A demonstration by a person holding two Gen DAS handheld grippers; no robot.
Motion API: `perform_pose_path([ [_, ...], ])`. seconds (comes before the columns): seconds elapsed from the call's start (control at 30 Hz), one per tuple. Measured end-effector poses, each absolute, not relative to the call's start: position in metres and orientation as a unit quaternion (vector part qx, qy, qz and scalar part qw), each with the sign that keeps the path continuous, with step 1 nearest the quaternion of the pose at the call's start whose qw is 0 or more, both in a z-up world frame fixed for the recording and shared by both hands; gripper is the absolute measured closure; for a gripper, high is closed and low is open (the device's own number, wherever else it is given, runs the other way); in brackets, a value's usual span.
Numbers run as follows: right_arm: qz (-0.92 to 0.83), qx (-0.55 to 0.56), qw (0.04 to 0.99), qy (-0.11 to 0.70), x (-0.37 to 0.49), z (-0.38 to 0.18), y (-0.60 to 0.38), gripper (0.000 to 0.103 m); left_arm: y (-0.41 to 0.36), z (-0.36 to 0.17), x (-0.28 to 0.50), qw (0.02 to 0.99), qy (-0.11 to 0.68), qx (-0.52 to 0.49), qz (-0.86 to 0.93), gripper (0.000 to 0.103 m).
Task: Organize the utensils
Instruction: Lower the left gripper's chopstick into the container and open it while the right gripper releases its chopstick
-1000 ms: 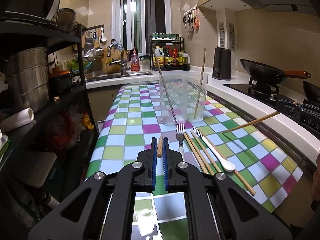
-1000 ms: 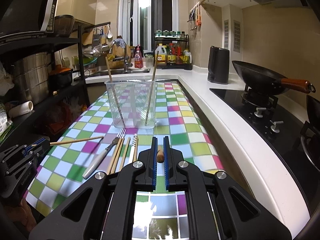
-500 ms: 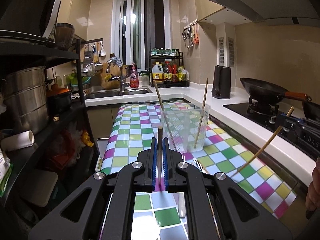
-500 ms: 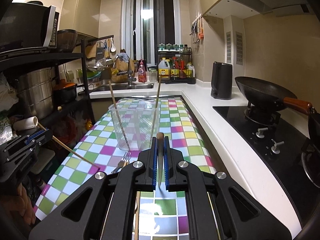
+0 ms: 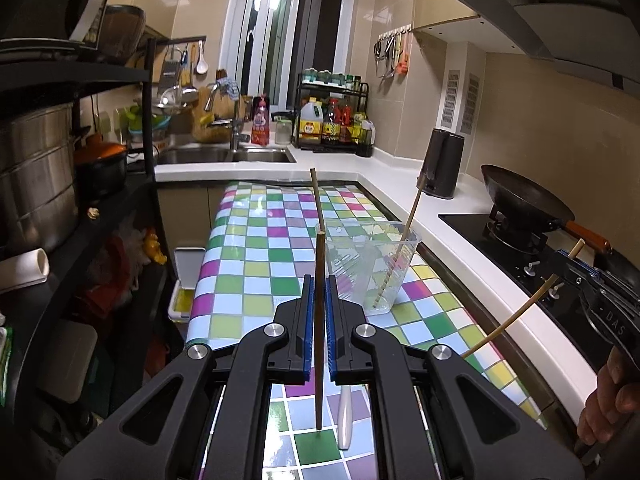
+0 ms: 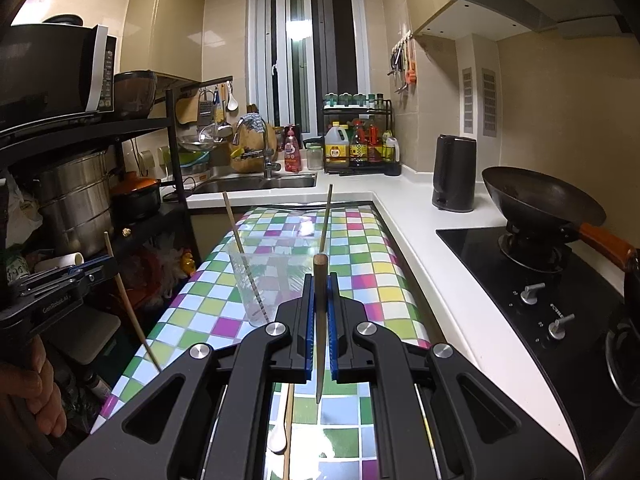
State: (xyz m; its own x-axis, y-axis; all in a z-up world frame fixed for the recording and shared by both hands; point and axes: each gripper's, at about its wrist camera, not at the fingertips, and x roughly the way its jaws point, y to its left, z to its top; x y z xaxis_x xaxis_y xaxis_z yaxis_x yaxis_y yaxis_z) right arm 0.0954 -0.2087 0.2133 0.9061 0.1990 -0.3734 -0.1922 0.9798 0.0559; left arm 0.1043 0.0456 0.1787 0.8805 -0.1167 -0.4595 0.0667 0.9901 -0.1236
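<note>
Checkered oilcloth (image 5: pixel 256 248) covered the worktop beside the stove. Near its middle stood a clear plastic cup (image 5: pixel 372 268) with two chopsticks already leaning inside. The left gripper (image 5: pixel 319 332) pinched a dark chopstick (image 5: pixel 319 300) near mid-length, upright above the near edge. The right gripper (image 6: pixel 320 332) likewise clamped a wooden chopstick (image 6: pixel 320 320) upright. A white spoon (image 6: pixel 280 432) lay below. These sticks looked light, stiff and smooth, likely to pivot in the pads; holding near the middle seemed wisest. The cup seemed easy to tip.
</note>
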Motion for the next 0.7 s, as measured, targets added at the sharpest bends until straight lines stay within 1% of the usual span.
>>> perform_pose_path([
  [0.17,0.117,0.014,0.976,0.184,0.111,0.242,-0.207,0.097,0.052,0.198,0.129,0.962,0.256,-0.065,-0.063,0.097],
  [0.33,0.134,0.012,0.977,0.163,0.128,0.275,-0.201,0.097,0.051,0.227,0.155,0.962,0.251,-0.068,-0.079,0.097],
  [0.53,0.149,0.011,0.981,0.12,0.156,0.322,-0.194,0.097,0.044,0.274,0.189,0.968,0.224,-0.066,-0.096,0.097],
  [0.7,0.151,0.012,0.984,0.093,0.186,0.349,-0.186,0.097,0.031,0.307,0.214,0.975,0.182,-0.064,-0.107,0.097],
])
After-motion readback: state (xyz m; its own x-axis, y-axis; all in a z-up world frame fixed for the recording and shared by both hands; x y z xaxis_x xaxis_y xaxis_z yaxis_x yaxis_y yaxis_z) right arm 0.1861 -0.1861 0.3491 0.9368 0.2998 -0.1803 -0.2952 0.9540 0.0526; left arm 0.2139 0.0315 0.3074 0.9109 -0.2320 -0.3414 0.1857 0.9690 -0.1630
